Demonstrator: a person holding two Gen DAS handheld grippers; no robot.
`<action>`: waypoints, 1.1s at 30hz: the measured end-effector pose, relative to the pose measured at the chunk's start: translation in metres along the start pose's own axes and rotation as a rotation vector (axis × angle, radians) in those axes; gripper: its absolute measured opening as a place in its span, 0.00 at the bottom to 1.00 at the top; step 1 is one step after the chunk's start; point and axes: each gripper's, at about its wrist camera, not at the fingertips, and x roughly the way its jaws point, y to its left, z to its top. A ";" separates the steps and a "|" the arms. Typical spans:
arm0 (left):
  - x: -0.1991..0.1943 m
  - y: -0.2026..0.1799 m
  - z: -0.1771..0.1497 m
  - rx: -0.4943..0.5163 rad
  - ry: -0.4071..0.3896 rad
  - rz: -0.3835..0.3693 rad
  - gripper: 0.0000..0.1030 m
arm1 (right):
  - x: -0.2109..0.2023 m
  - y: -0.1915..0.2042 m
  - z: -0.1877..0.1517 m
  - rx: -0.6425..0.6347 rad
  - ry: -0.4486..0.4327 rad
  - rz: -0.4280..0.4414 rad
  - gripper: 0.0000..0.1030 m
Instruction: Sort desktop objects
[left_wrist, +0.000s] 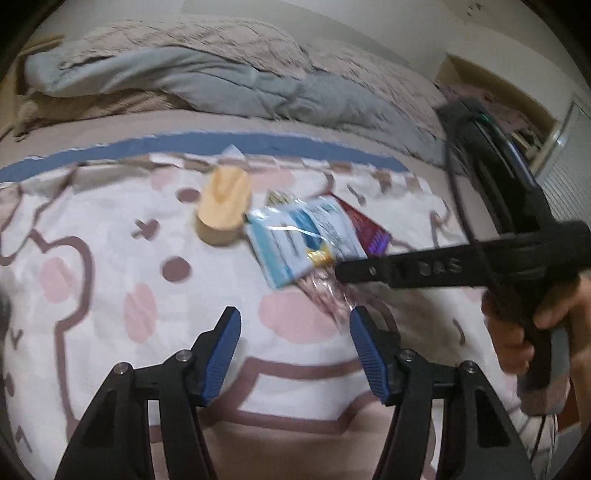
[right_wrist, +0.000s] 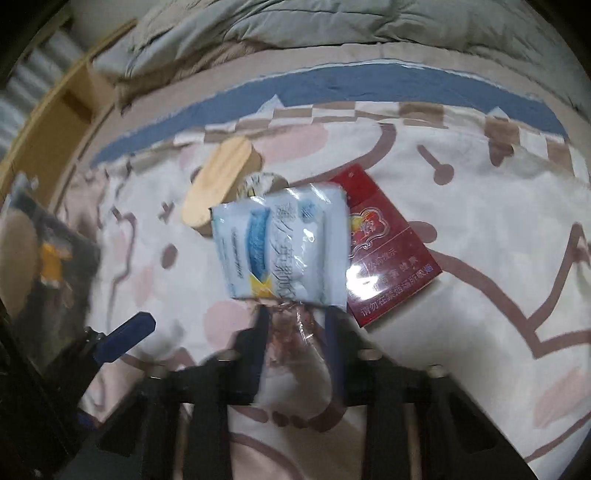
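Right wrist view: right gripper (right_wrist: 297, 328) has its jaws narrowed around a crinkly clear wrapper (right_wrist: 295, 332), just this side of the tissue pack (right_wrist: 280, 247); blur hides whether the pads bite. Pack's long axis runs away from the tool. Cigarette box (right_wrist: 391, 258) touches the pack's right side, wooden block (right_wrist: 218, 184) sits beyond-left. Left gripper (left_wrist: 295, 347) hovers half-open, empty, left of the pack and farther off. Both tilt steeply down toward the printed blanket (right_wrist: 480, 221).
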 end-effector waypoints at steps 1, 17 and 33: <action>0.001 -0.001 -0.002 0.004 0.006 -0.013 0.60 | 0.002 0.000 0.000 0.000 0.004 0.001 0.07; -0.014 0.003 -0.010 -0.050 -0.009 -0.109 0.60 | -0.019 0.053 -0.014 -0.135 0.068 0.206 0.01; 0.006 0.014 -0.018 -0.091 0.038 -0.063 0.42 | -0.023 0.023 0.009 0.100 0.001 0.236 0.01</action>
